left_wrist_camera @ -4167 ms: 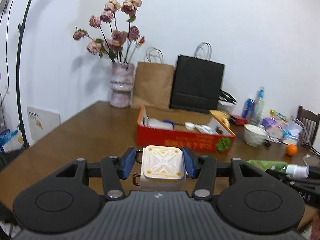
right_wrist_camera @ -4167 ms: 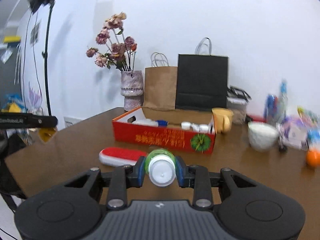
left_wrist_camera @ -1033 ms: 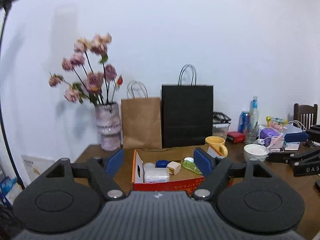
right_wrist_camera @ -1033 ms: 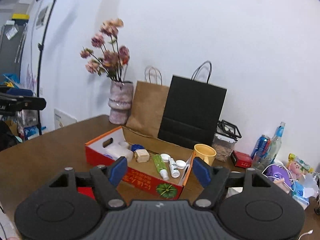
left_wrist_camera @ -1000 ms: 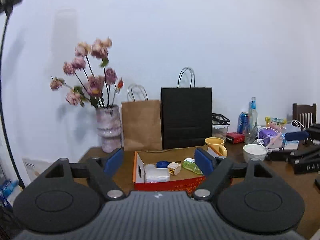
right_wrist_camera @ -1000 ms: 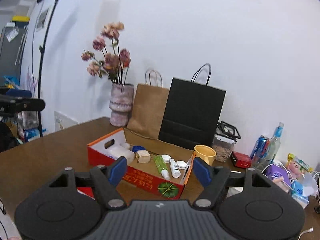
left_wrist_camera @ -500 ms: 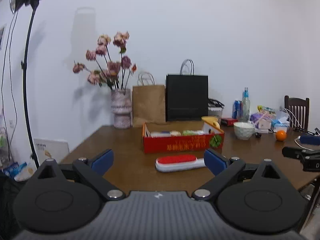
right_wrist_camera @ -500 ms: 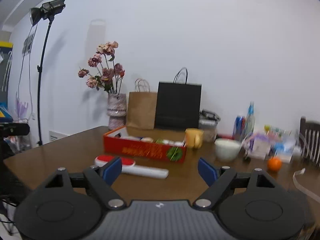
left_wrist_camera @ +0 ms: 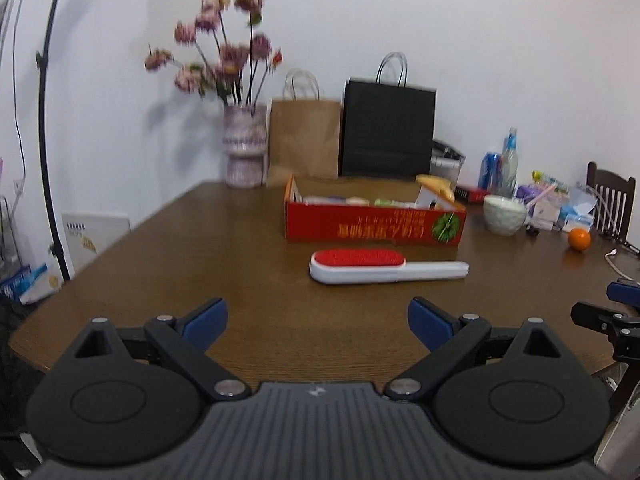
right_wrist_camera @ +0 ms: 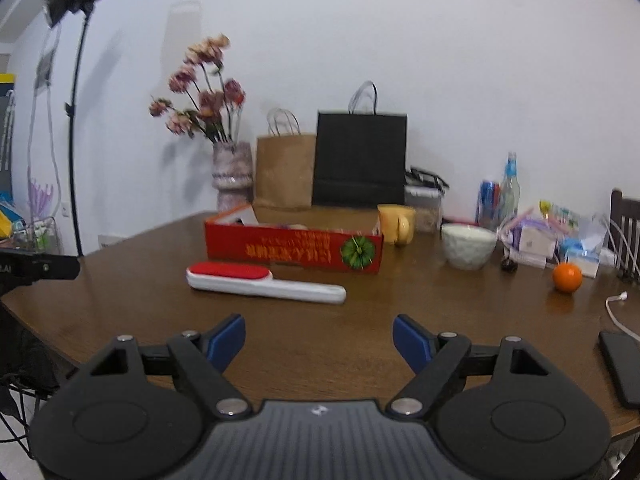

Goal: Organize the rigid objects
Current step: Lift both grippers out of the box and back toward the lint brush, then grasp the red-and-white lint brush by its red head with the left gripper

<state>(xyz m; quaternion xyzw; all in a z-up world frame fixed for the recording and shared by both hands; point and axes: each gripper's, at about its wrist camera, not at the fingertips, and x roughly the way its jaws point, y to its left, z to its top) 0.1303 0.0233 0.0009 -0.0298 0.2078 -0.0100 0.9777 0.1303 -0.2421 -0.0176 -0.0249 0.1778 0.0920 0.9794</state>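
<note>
Both loads now lying in the red cardboard box. My left gripper and right gripper are hanging open, empty, the right's jaws just narrowing slightly. Red-and-white lint brush waiting at twelve o'clock on the worktop, likely next.

flower vase, paper bags, orange

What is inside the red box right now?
From the left wrist view, the red box shows only the tops of a few pale and green items above its front wall. What they are, and anything lower down, is hidden by that wall.
</note>
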